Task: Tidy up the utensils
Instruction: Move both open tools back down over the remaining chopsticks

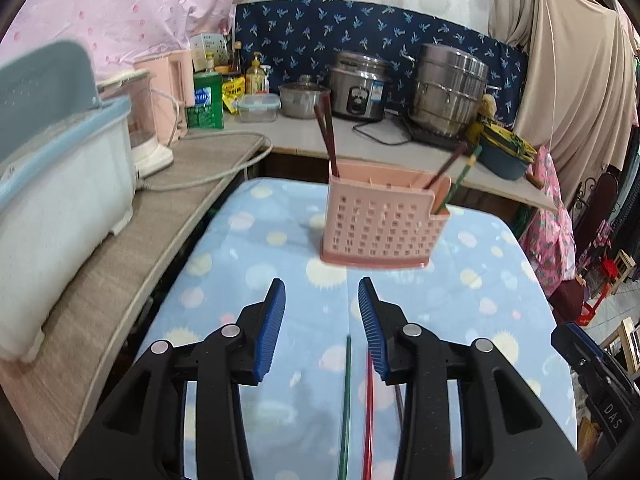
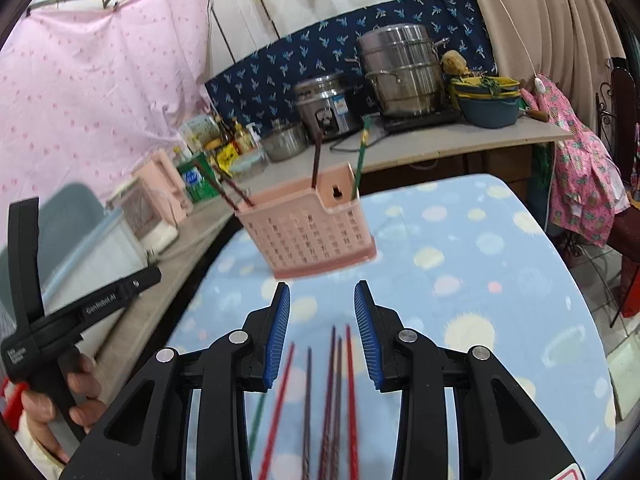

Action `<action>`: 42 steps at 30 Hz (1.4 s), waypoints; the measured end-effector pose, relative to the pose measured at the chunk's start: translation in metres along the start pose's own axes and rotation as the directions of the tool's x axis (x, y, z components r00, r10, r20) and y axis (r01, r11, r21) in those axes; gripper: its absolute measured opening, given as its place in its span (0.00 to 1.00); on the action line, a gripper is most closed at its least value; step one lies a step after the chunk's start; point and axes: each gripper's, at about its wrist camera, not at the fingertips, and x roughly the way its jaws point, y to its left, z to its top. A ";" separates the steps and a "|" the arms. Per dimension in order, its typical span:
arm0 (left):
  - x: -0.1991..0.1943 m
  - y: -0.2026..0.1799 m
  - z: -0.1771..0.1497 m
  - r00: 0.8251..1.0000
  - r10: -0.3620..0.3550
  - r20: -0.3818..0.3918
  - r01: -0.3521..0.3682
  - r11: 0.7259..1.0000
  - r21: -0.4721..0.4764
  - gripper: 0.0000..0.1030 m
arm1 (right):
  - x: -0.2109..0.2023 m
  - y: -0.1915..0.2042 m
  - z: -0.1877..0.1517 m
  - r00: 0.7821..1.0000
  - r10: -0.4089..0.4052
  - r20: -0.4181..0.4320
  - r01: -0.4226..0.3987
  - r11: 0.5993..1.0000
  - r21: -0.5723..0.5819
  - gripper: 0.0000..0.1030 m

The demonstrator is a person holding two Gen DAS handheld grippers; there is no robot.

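A pink perforated utensil holder (image 1: 380,222) stands on the blue spotted cloth (image 1: 248,280); it also shows in the right wrist view (image 2: 310,228). It holds brown chopsticks (image 1: 327,136) and a green one (image 1: 460,178). My left gripper (image 1: 322,328) is open and empty above a green chopstick (image 1: 345,408) and a red chopstick (image 1: 369,416) lying on the cloth. My right gripper (image 2: 322,332) is open and empty above several loose red, brown and purple chopsticks (image 2: 332,400) on the cloth. The left gripper's handle (image 2: 60,320) shows at the left of the right wrist view.
A wooden shelf (image 1: 132,280) on the left carries a white-and-blue bin (image 1: 60,216) and a pink kettle (image 1: 168,92). The back counter (image 1: 360,136) holds a rice cooker (image 1: 360,86), a steel pot (image 1: 450,92), bottles and a blue basin (image 1: 506,156). The cloth's right edge (image 1: 552,300) drops to the floor.
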 end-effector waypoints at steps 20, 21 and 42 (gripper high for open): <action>0.000 0.012 -0.138 0.977 0.026 -0.211 -0.017 0.999 0.045 0.50 | 0.001 -0.005 -0.141 0.969 -0.113 -0.221 0.083 0.986 -0.142 0.32; 0.001 0.013 -0.144 0.975 0.028 -0.218 -0.018 0.999 0.047 0.50 | 0.001 -0.005 -0.143 0.967 -0.113 -0.227 0.082 0.986 -0.142 0.32; 0.005 -0.001 -0.181 0.961 0.006 -0.277 0.019 0.996 0.089 0.57 | 0.020 -0.008 -0.159 0.955 -0.158 -0.249 0.115 0.977 -0.180 0.07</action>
